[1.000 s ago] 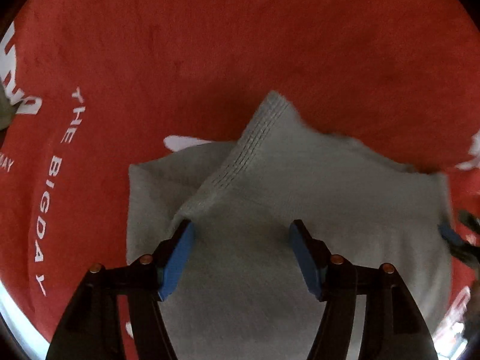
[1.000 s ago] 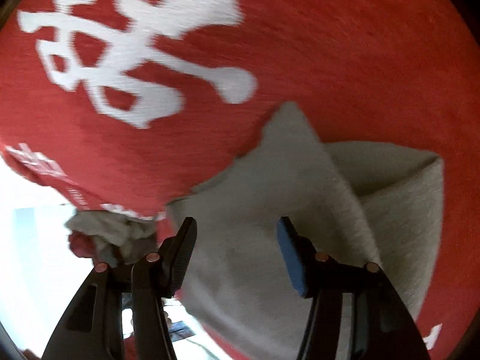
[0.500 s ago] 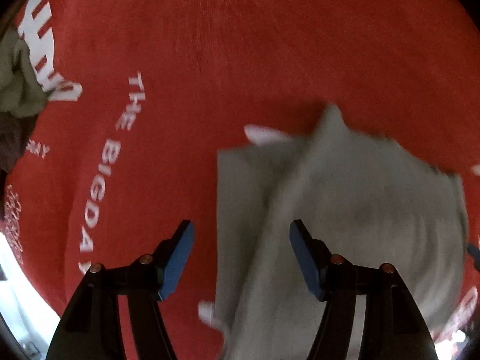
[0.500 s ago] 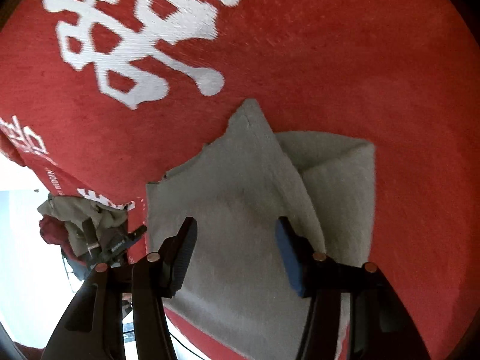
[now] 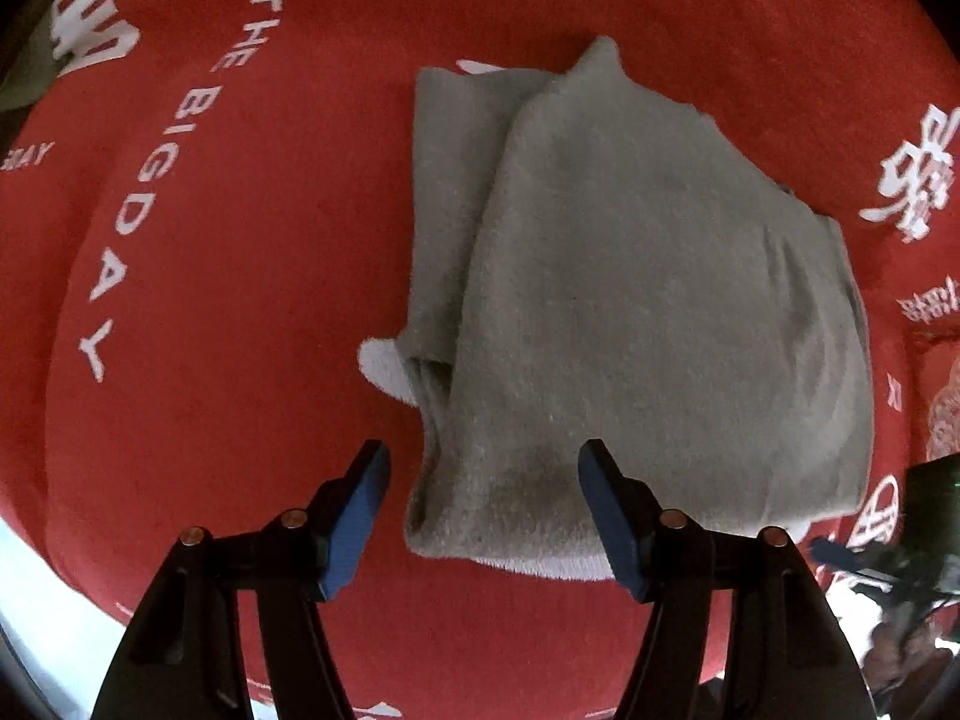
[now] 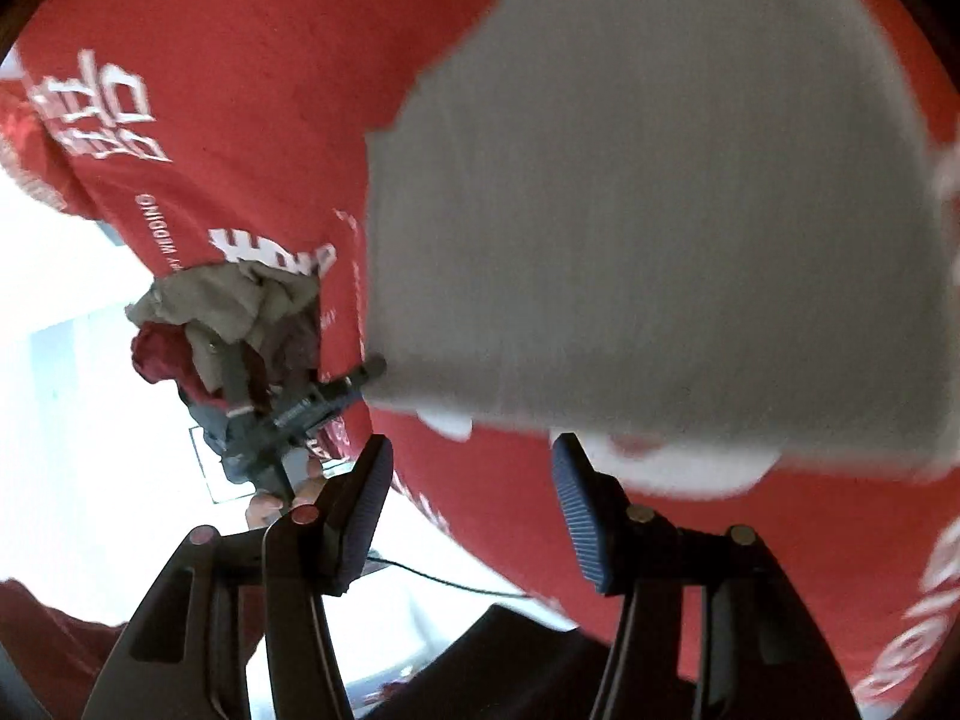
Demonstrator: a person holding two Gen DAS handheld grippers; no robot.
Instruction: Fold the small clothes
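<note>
A folded grey garment (image 5: 630,300) lies flat on the red cloth-covered table (image 5: 240,300), with a white edge showing at its near side. My left gripper (image 5: 483,516) is open and empty, hovering just short of the garment's near left corner. In the right wrist view the same grey garment (image 6: 660,180) fills the upper right, blurred. My right gripper (image 6: 468,510) is open and empty, just off the garment's near edge. The left gripper (image 6: 312,402) also shows there at the garment's corner.
The red cloth carries white lettering (image 5: 150,180). A pile of crumpled clothes (image 6: 228,324) sits by the table's edge in the right wrist view. The table edge (image 6: 420,510) runs close below my right gripper, with bright floor beyond it.
Both grippers have drawn back from over the garment to its near edge. The garment now lies folded and flat, with neither gripper over it.
</note>
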